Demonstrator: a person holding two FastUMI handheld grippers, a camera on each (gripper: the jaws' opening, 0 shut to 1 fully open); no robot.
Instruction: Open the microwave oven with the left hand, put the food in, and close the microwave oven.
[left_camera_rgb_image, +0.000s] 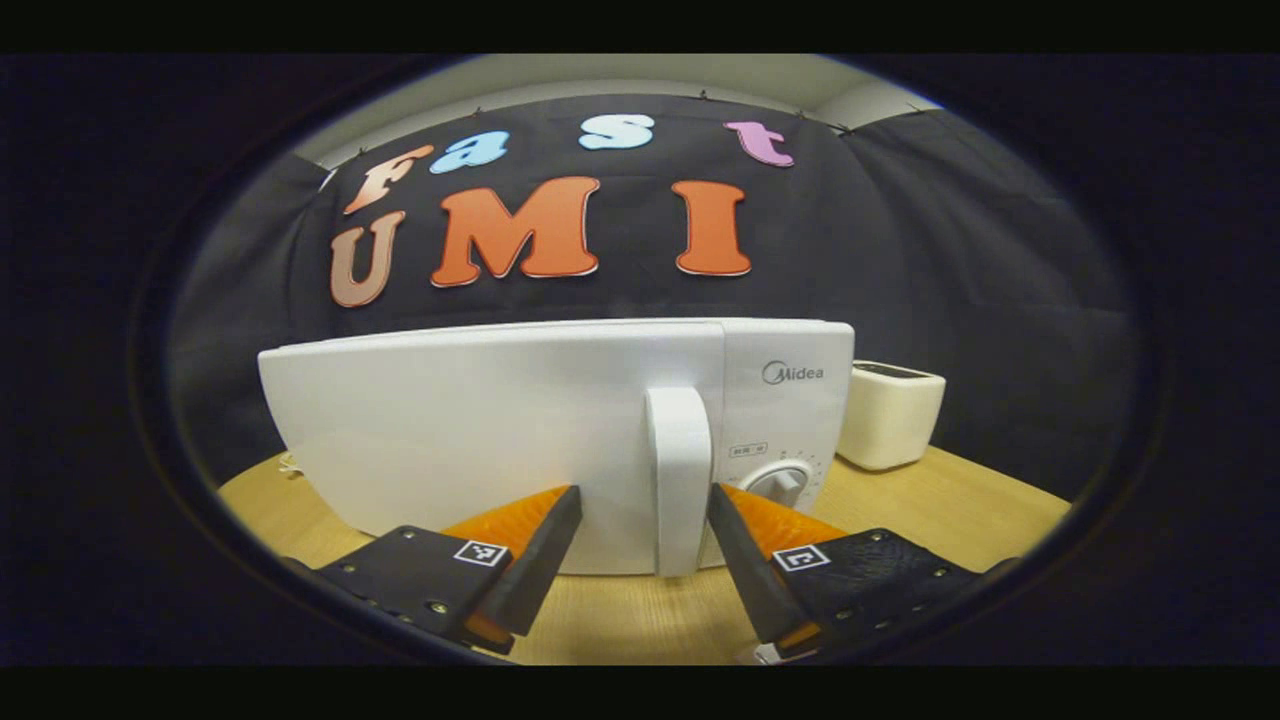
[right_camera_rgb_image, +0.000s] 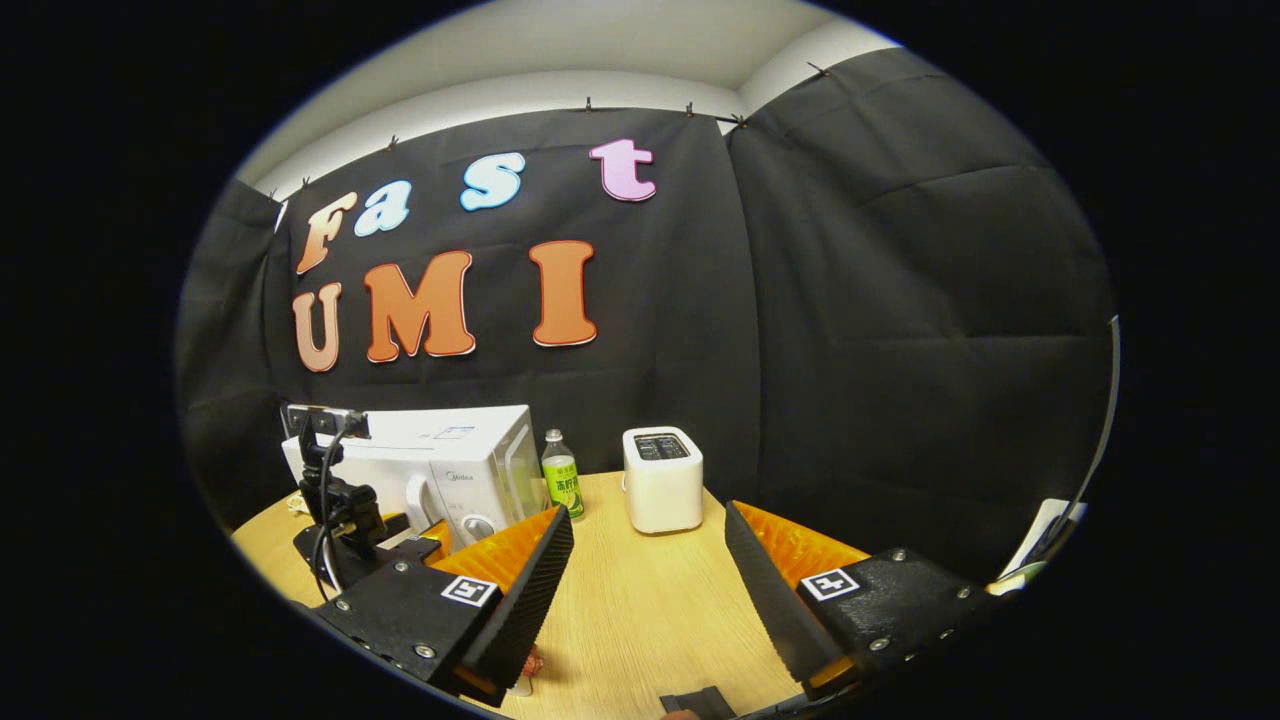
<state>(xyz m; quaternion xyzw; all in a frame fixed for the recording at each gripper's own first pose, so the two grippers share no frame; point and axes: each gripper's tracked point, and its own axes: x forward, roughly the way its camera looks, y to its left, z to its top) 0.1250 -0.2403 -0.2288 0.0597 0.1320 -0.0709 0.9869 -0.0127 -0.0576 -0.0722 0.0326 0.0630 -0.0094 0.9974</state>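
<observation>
In the left gripper view a white microwave (left_camera_rgb_image: 480, 430) stands close ahead on the wooden table (left_camera_rgb_image: 640, 620), its door closed. My left gripper (left_camera_rgb_image: 645, 495) is open, with the door's upright white handle (left_camera_rgb_image: 678, 480) between its fingers, nearer the right finger. In the right gripper view my right gripper (right_camera_rgb_image: 648, 515) is open over the table (right_camera_rgb_image: 640, 600), holding nothing. That view has the microwave (right_camera_rgb_image: 440, 465) at the far left, with the left gripper (right_camera_rgb_image: 345, 515) in front of it. A small reddish thing (right_camera_rgb_image: 531, 662) peeks out below my right gripper's left finger; I cannot tell what it is.
A white toaster (right_camera_rgb_image: 660, 480) stands at the back of the table, right of the microwave, also seen as toaster (left_camera_rgb_image: 890, 415). A green-labelled bottle (right_camera_rgb_image: 562, 475) stands between the two. A dark object (right_camera_rgb_image: 695, 703) lies at the table's near edge.
</observation>
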